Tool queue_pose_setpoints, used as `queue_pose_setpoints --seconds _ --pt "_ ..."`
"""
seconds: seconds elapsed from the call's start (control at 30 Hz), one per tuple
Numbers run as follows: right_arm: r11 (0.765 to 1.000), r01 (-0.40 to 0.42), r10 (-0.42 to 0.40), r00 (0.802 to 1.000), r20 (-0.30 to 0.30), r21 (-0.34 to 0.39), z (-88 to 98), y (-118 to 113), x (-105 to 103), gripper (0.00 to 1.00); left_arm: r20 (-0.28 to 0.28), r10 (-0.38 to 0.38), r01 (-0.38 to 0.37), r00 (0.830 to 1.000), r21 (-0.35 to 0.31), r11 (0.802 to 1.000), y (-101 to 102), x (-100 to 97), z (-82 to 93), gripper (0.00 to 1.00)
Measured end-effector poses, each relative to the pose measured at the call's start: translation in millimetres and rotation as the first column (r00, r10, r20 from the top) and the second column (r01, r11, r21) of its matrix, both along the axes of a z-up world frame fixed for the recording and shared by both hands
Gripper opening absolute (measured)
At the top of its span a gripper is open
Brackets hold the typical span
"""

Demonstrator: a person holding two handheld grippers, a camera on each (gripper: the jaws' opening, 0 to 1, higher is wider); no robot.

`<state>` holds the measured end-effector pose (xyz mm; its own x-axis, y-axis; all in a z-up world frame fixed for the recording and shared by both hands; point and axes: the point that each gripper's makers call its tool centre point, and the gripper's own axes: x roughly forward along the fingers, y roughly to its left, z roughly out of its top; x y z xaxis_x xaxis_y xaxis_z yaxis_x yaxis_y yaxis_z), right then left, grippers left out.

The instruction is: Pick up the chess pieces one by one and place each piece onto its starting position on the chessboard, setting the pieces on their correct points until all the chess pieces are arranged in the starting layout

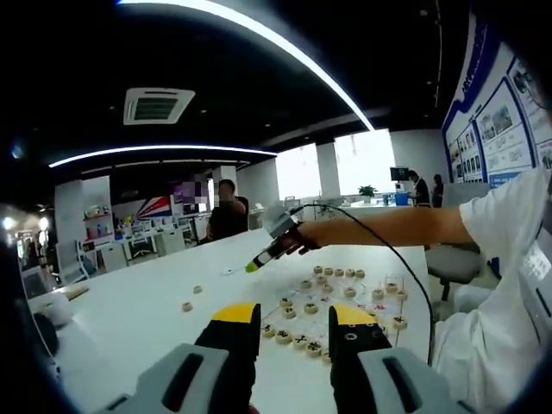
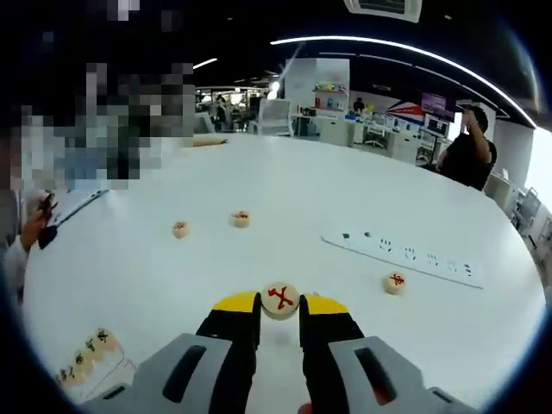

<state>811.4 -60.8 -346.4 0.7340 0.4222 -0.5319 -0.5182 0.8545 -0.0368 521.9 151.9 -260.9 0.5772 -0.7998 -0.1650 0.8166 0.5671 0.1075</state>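
Around the fingers-held red-marked piece (image 2: pixel 280 300), three loose pieces (image 2: pixel 241 219) and power strip (image 2: pixel 404 253).

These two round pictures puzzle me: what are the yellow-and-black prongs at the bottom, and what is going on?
A person holds hand tongs in each hand, each carrying a camera looking along its prongs. In the left gripper view, the left tongs are open above rows of chess pieces on a white table; the right tongs reach in at the end of the person's arm. In the right gripper view, the right tongs are shut on a red-marked piece. Three loose pieces and a power strip lie beyond.
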Motion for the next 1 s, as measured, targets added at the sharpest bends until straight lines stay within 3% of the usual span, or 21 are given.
queue_pose_setpoints --seconds 0.1,0.13,0.23,0.37,0.5,0.57,0.87,1.0 --pt "1.000 -0.020 0.020 1.000 0.017 0.003 10.7 -12 -27 0.19 0.000 0.004 -0.004 1.000 -0.002 1.000 1 0.3 1.3 0.33" --pt "0.999 -0.032 0.030 0.999 0.033 0.040 19.7 -15 -51 0.19 0.001 0.005 -0.005 1.000 -0.003 1.000 2 0.1 2.4 0.33" --pt "0.997 -0.040 0.036 0.998 0.056 0.072 35.2 -33 -71 0.19 0.003 0.006 -0.006 1.000 -0.006 1.000 1 0.0 4.2 0.33" --pt "0.998 -0.051 0.047 0.995 0.084 0.045 41.3 -54 -120 0.19 0.001 0.002 -0.002 1.000 0.004 1.000 -2 0.0 2.5 0.33" --pt "0.996 -0.063 0.056 0.994 0.099 0.071 50.9 -78 -158 0.19 0.010 0.002 -0.002 1.000 0.001 1.000 -2 -0.1 4.5 0.34" --pt "0.997 -0.078 0.075 0.993 0.088 0.030 44.8 -88 -179 0.19 0.009 0.007 -0.007 1.000 -0.002 1.000 -2 1.1 4.9 0.34" --pt "0.997 -0.057 0.056 0.998 0.026 0.047 14.5 -119 -248 0.19 0.000 0.015 -0.015 1.000 0.002 1.000 -2 2.5 3.2 0.34" --pt "0.999 -0.043 0.043 0.999 -0.013 -0.005 -6.7 -135 -266 0.19 0.002 0.006 -0.006 1.000 0.002 1.000 -3 -0.1 2.9 0.34"
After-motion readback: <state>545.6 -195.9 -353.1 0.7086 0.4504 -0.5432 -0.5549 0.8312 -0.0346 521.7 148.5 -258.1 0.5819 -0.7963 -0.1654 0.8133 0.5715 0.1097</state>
